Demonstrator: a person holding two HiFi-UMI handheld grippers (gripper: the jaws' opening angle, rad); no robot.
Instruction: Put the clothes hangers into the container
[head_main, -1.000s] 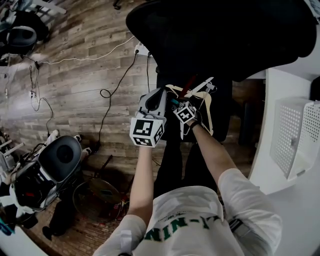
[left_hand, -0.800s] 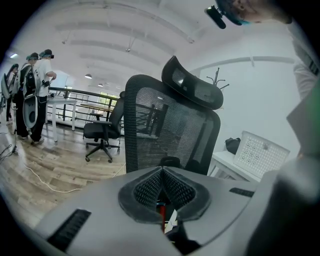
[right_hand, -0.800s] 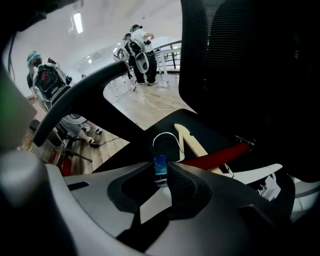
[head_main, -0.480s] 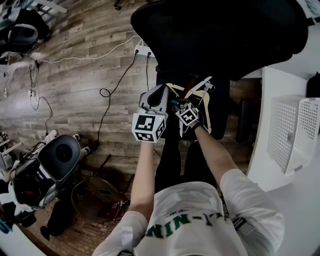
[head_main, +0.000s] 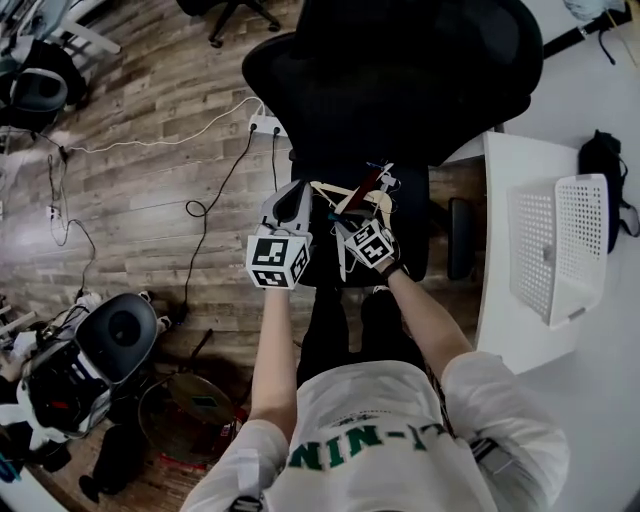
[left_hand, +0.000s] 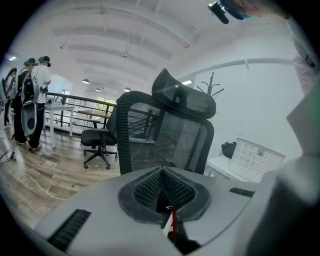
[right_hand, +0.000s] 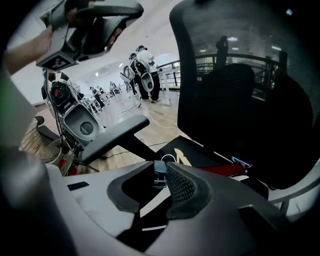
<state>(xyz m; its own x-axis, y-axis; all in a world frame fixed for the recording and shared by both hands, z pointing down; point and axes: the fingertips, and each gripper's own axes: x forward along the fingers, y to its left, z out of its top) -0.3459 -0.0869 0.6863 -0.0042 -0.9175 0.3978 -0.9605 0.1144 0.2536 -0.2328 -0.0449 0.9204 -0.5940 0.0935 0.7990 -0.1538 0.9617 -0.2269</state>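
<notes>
Since half a second ago, both grippers and the clothes hangers (head_main: 362, 187) have shifted a little left and up in the head view. The white container (head_main: 555, 250) on the counter (head_main: 498, 330) now shows whole at the right. The left gripper (left_hand: 163, 174) is clenched, its pads meeting at the tips, with a red strip and a pale strip of the hangers pinched lower between them. The right gripper (right_hand: 161, 175) is grasping the same bundle; a white bar and a small bluish piece sit in the narrow gap of its jaws. The hangers are held together over the seat of the black chair (head_main: 400, 70), in front of the person. They are well apart from the container, which stands upright with its perforated walls.
</notes>
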